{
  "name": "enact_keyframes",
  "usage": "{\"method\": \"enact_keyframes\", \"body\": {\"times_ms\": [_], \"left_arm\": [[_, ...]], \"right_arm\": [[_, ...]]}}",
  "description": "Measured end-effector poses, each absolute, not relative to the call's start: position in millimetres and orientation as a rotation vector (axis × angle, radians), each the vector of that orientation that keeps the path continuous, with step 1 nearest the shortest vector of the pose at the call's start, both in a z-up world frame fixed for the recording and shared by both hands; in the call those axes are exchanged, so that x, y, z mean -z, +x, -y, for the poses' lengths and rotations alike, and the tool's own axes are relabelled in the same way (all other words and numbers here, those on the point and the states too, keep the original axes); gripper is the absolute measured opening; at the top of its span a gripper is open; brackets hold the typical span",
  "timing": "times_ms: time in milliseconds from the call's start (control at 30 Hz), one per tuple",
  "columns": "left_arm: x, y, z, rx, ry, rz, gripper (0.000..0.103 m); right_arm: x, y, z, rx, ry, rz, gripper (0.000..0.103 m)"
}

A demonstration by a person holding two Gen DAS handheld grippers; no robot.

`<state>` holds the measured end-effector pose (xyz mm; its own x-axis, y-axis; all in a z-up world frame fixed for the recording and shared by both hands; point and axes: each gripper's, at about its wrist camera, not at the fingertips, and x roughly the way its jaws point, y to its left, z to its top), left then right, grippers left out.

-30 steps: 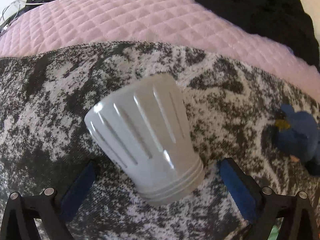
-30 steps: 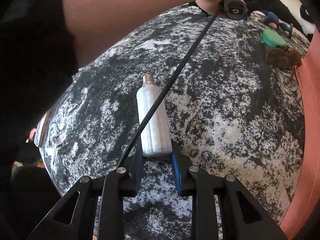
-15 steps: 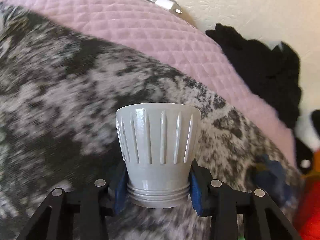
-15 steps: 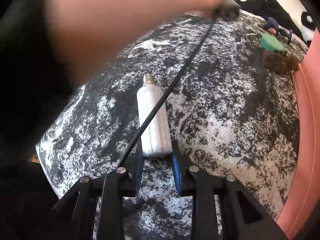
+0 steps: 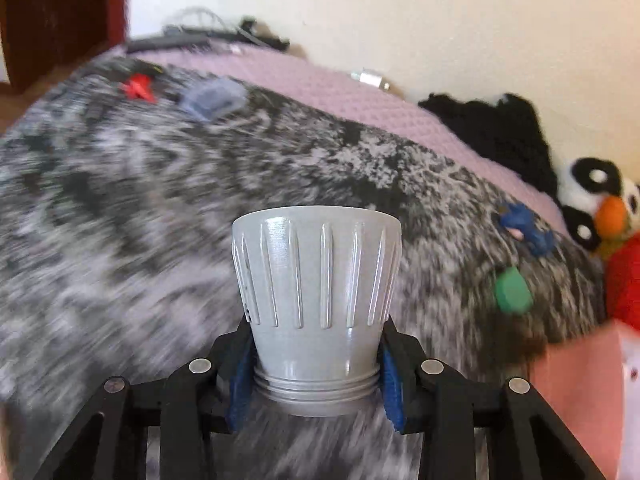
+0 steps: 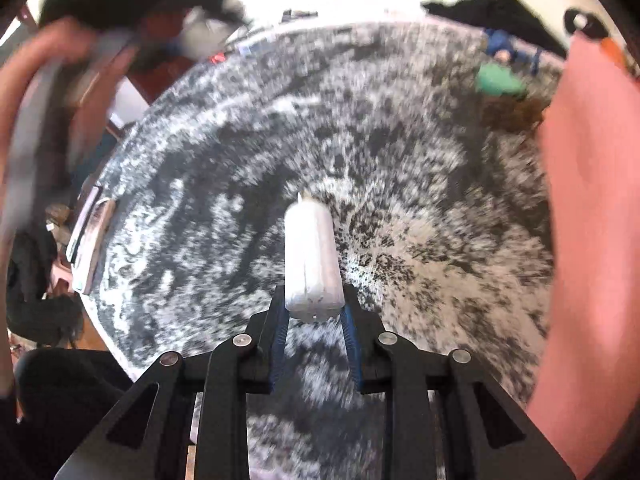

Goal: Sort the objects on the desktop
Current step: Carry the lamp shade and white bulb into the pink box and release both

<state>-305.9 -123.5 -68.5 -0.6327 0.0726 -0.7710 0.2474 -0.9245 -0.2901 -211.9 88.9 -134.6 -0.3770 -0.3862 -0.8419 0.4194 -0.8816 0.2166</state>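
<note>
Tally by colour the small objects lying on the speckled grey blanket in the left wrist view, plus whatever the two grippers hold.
Grey: 1, ribbed grey plastic cone in the left gripper
White: 1, white corn-style bulb in the right gripper
Red: 1, small red plastic piece
Blue: 2, pale blue piece, dark blue toy
Green: 1, green rounded piece
Total: 6

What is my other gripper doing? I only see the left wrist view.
Observer: The right gripper is shut on a white bulb, held by its wide end.
Operator: Which way does it point?
Observer: Its screw tip points away from the gripper, over the speckled blanket.
Operator: Anything else I can't see?
Observer: A flat silvery thing sits by the blanket's left edge.
</note>
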Motion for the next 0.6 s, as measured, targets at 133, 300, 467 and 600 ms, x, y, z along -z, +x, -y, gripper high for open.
{"method": "enact_keyframes", "body": {"times_ms": [133, 300, 467, 600], "left_arm": [[50.6, -222.3, 124.3, 2.740, 1.201, -0.531, 0.044], [40.9, -159.7, 125.2, 2.755, 1.176, -0.566, 0.044], [37.7, -123.0, 134.4, 2.735, 1.168, -0.580, 0.044], [32.1, -108.2, 134.6, 2.737, 1.155, -0.555, 0.044]], "right_arm": [[94.2, -178.2, -88.9, 2.376, 1.230, -0.115, 0.025], [59.8, -149.4, -78.8, 2.456, 1.093, -0.184, 0.025], [40.1, -132.1, -78.8, 2.484, 1.038, -0.202, 0.025], [22.9, -123.0, -80.8, 2.514, 0.982, -0.197, 0.025]]}}
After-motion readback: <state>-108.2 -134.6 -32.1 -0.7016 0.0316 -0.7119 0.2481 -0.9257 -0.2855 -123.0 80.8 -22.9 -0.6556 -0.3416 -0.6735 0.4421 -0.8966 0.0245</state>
